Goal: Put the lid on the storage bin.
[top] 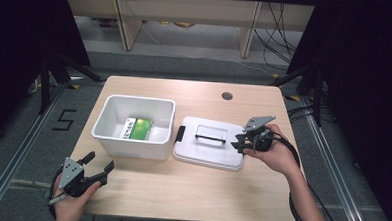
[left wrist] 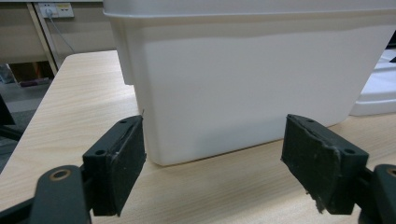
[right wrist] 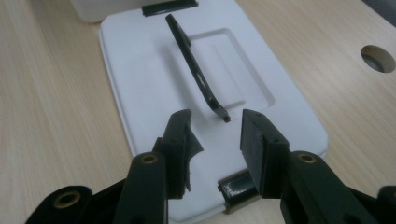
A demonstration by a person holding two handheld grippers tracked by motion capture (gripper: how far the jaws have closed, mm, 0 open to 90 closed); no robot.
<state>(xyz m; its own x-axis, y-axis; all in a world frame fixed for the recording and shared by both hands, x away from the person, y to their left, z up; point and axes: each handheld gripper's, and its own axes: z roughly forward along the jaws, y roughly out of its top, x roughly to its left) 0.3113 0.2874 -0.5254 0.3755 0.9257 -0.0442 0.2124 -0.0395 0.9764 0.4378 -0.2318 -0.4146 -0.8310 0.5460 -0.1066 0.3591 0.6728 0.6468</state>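
Two grippers work over a light wooden table (top: 190,190), one at each side. Set flat on the tabletop right of centre is the white lid (top: 210,148), just beside the open white storage box (top: 132,138); I cannot tell whether the two touch. A black carry handle (top: 210,138) runs across the lid's recessed middle, and a black latch (top: 181,134) sits on the lid edge that faces the box. The right gripper (top: 241,142) hovers at the lid's right edge, held in the person's right hand (top: 277,154); in the right gripper view its jaws stand apart with a modest gap over the lid (right wrist: 154,70), just short of the near end of the raised handle (right wrist: 196,70), clasping nothing. The left gripper (top: 99,167) rests low near the table's front left corner, gripped by the left hand (top: 72,205), its jaws spread wide and empty; in the left gripper view they frame the box's near wall (left wrist: 247,84) without touching it. Inside the box lies a green packet (top: 138,129) with a white label end, flat on the bottom. A round cable hole (top: 227,96) marks the table's far right part.
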